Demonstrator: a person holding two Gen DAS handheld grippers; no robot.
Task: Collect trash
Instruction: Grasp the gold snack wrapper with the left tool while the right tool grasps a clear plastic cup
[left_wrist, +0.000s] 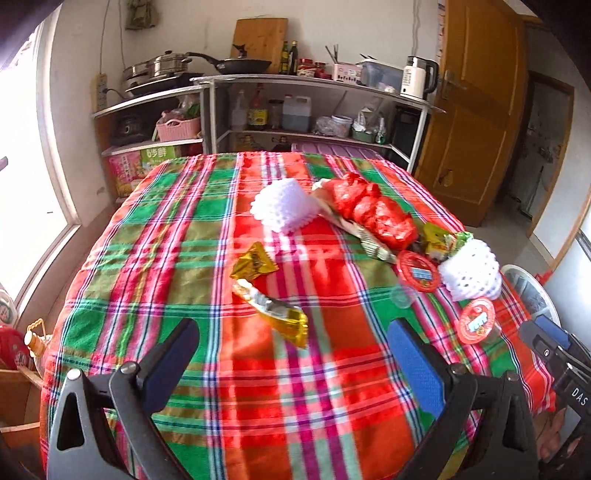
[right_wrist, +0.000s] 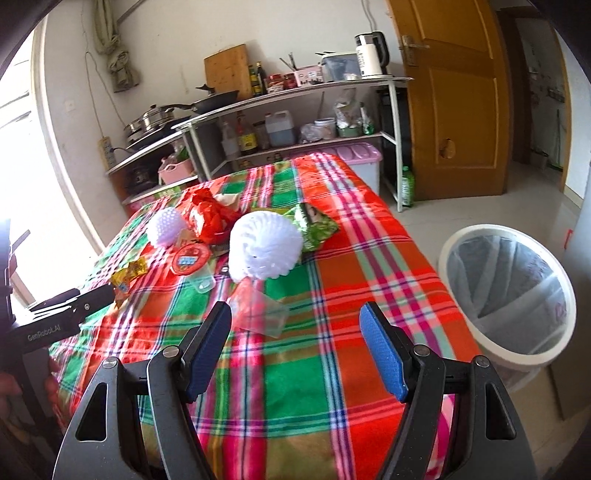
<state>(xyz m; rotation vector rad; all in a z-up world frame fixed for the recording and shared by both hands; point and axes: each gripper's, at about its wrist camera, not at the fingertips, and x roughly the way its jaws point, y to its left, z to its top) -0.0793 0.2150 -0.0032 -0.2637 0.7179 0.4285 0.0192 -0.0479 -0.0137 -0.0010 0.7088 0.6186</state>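
Note:
Trash lies on a plaid tablecloth. In the left wrist view two gold wrappers lie just ahead of my open, empty left gripper. Beyond are a white foam net, a red plastic bag, round red lids and a second foam net. My right gripper is open and empty, above the cloth, with a clear plastic cup between and just beyond its fingertips. A foam net and a green wrapper lie further ahead.
A white bin with a clear liner stands on the floor right of the table. Kitchen shelves with pans and bottles line the back wall. A wooden door is at the right. A window is on the left.

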